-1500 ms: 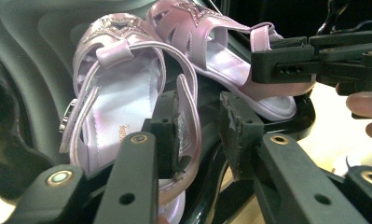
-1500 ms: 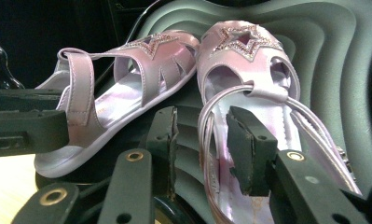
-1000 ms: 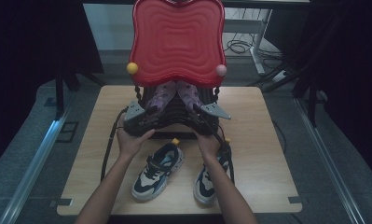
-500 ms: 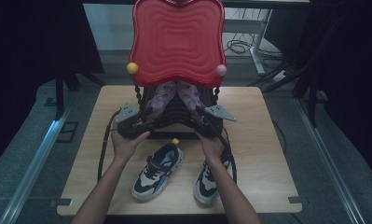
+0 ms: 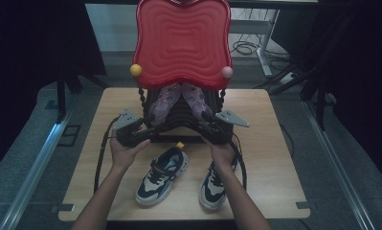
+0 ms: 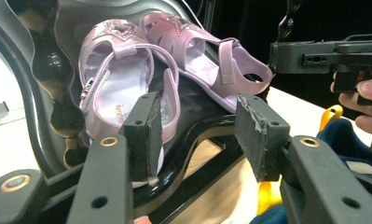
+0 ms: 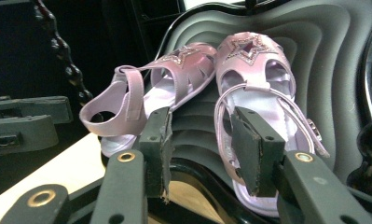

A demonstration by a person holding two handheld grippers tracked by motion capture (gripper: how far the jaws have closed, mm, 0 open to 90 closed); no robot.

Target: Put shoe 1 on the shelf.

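High view: both grippers, left gripper (image 5: 150,130) and right gripper (image 5: 205,125), reach toward the pink sandals (image 5: 176,98) on the black rack (image 5: 179,120); sneakers (image 5: 162,175) wait on the table (image 5: 275,158).
Left gripper view: jaws wide apart, holding nothing.
Right gripper view: jaws apart, empty.
Progress: it seems no sandal is taken yet.

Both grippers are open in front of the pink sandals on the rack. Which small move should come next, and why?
Probably ease the right gripper forward until its open jaws straddle the heel edge of the nearer pink sandal, then close. That sandal lies just beyond the jaws on the black rack, untouched. The left gripper is likewise open and holds nothing.
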